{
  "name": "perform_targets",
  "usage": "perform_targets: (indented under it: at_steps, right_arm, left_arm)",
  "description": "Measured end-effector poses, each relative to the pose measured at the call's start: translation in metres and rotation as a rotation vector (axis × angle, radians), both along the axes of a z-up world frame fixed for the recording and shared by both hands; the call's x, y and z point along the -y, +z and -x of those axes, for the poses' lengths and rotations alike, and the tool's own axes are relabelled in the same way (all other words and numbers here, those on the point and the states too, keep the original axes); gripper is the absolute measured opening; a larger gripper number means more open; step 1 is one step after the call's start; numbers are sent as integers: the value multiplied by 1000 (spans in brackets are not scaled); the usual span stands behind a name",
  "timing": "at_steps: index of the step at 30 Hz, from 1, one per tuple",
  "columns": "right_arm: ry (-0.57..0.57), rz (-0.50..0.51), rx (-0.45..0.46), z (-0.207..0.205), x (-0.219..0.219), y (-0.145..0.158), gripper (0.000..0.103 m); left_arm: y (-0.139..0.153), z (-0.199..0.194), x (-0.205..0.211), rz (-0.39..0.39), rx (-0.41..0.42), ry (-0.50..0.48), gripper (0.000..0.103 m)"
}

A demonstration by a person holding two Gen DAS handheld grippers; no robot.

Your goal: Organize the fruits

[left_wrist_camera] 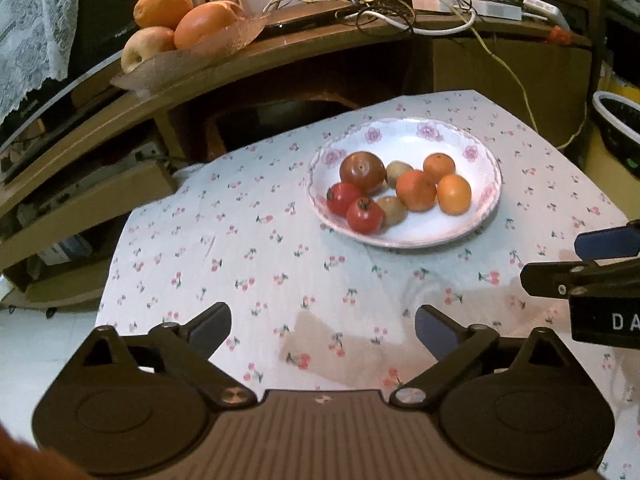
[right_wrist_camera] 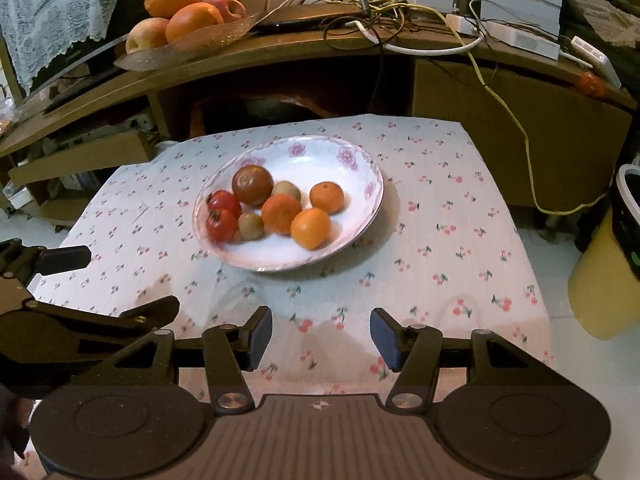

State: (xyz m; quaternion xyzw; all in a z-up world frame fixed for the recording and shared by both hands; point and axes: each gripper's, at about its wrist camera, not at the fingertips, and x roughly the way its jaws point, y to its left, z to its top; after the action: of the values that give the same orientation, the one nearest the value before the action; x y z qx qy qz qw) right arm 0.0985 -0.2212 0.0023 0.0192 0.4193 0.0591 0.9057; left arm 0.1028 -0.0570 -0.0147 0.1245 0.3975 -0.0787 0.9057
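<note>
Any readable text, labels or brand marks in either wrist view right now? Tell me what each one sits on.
"DA": white letters on the right gripper's body, cut off by the edge of the left wrist view.
Faint print on the dark curved panel beside the fruit tray: too blurred to read.
Nothing readable on the plate, tablecloth or white devices.

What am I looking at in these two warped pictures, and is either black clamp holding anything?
Each picture comes from a camera on a hand-held gripper, looking forward along its two fingers. The left gripper is wide open and empty; the right gripper is also open and empty. Each shows at the edge of the other's picture. Ahead, on a cherry-print cloth, a flowered plate holds three oranges, two red tomatoes, a darker one and two small brown fruits. A second fruit dish sits on the shelf behind.
</note>
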Motion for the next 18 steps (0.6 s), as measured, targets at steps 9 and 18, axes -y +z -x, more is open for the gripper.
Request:
perform_targets:
  at_steps: [9, 18]
  right_arm:
    - [-7, -18, -7, 26, -3, 2, 60]
    - [-20, -39, 7, 44, -4, 7, 62]
  left_arm:
    - [2, 16, -13, 79, -41, 65, 103]
    - [5, 36, -16, 99, -50, 72, 103]
